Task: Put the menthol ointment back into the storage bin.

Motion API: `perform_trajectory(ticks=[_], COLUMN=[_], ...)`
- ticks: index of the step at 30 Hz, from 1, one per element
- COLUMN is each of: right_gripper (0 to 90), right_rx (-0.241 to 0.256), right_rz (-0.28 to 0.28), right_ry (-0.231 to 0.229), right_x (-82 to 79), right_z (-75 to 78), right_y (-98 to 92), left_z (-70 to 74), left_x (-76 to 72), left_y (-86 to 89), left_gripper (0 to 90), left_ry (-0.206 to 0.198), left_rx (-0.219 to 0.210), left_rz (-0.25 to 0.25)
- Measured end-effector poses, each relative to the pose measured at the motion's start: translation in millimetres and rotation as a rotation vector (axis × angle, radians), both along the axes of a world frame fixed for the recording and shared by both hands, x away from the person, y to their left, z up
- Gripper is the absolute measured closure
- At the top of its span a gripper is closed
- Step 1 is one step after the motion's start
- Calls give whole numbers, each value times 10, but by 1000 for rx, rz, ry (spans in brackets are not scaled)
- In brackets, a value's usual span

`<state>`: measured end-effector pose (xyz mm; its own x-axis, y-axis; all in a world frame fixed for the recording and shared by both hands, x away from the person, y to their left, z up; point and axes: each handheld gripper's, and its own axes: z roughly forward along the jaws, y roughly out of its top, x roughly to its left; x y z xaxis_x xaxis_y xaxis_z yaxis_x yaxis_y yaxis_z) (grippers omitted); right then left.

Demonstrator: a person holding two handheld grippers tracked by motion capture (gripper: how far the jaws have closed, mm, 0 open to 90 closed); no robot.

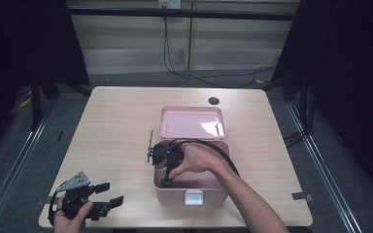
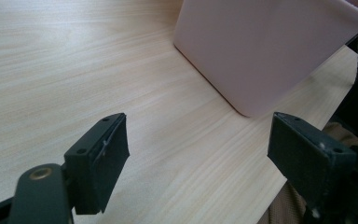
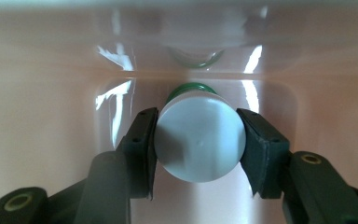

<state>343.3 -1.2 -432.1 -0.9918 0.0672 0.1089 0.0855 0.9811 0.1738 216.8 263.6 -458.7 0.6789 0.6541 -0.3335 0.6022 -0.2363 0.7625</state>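
While my right gripper (image 3: 199, 144) is clamping a bottle (image 3: 199, 142) inside the box (image 1: 175, 194) at 6 o'clock, the smooth cap is risking slip; left gripper (image 2: 198, 158) is idling agape.

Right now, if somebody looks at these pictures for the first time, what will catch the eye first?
Most likely the pink box at the table's middle, its lid open toward the far side. The right gripper reaches down into it, and its fingers clamp a white-capped bottle with a green body. The left gripper lies open near the table's front left corner.
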Motion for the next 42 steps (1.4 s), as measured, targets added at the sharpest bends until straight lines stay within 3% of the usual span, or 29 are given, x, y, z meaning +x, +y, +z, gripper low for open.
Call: perform_trajectory(ticks=[16,23,30,42], right_gripper=[501,431,276,227], right_rx=[30,36,44,37], right_rz=[-24,-49,-80,-93], right_ry=[2,9,4,14], right_x=[11,17,26,19], right_z=[-21,9,50,137], right_y=[15,4,-31,-86], left_z=[2,5,4,-2], left_x=[0,-5,-4,-1], left_y=[3,1,0,-3], left_gripper=[200,201,201,201], left_ry=[-1,-6,-4,1], left_rx=[4,1,4,3], left_rz=[3,3,5,3])
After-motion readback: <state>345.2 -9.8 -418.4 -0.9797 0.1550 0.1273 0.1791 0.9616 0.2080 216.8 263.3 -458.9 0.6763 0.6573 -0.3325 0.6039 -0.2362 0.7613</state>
